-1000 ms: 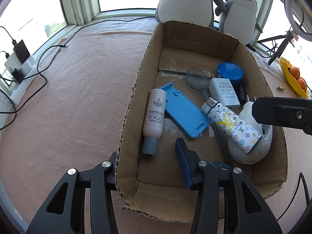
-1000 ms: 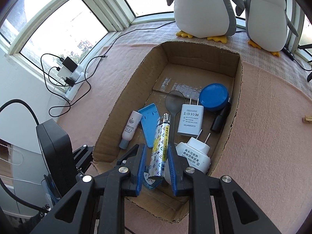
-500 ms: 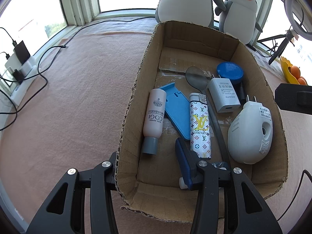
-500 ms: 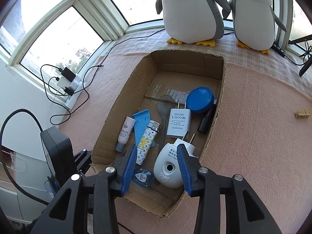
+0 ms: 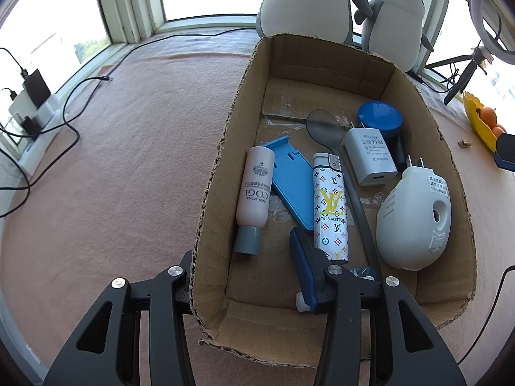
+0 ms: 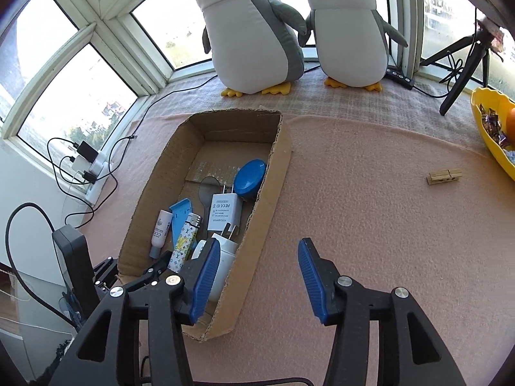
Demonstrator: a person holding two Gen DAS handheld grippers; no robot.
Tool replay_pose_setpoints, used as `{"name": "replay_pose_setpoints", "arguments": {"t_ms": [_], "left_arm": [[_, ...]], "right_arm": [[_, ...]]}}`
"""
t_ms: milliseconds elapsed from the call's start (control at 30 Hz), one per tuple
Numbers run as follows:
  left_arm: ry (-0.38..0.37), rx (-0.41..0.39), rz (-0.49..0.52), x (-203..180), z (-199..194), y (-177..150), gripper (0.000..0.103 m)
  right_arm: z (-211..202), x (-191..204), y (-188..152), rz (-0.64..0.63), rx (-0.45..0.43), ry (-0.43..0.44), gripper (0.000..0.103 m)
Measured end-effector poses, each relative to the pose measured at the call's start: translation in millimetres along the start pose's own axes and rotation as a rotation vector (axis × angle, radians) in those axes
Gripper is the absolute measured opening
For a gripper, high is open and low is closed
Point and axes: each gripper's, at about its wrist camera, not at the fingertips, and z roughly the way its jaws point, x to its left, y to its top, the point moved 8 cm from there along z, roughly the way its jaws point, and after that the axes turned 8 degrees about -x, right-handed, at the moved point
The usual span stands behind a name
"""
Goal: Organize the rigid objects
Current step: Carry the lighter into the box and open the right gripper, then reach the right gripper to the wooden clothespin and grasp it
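While the left gripper (image 5: 248, 276) pinches the cardboard box (image 5: 444, 148) wall and the right gripper (image 6: 257, 281), jaws just widened, hangs empty, the clothespin (image 6: 444, 176) far ahead risks a skidding miss on the blanket.

left wrist: close, looking down into brown cardboard box (image 5: 219, 173) | right wrist: higher, off to its right side | both see box (image 6: 276, 173)

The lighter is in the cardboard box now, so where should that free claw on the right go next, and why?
Probably toward the wooden clothespin, the one small rigid thing lying loose on the pink blanket outside the cardboard box. The right gripper has just been opening, holds nothing, and hangs over bare blanket beside the box. The left gripper straddles the box's near wall, seemingly steadying it.
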Motion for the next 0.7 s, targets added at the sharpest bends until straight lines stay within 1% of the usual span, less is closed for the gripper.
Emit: {"name": "replay_pose_setpoints", "arguments": {"t_ms": [200, 467, 567, 700], "left_arm": [[0.005, 0.000, 0.005, 0, 0, 0, 0.046], [0.011, 0.000, 0.006, 1, -1, 0, 0.046], [0.013, 0.000, 0.007, 1, -1, 0, 0.046], [0.013, 0.000, 0.007, 0, -1, 0, 0.046]], "right_arm": [[-15, -51, 5, 0.048, -0.044, -0.104, 0.047], [-28, -129, 15, 0.174, -0.088, -0.207, 0.047], [-29, -155, 20, 0.241, -0.097, -0.224, 0.047], [-20, -180, 27, 0.330, -0.086, -0.232, 0.047]]}}
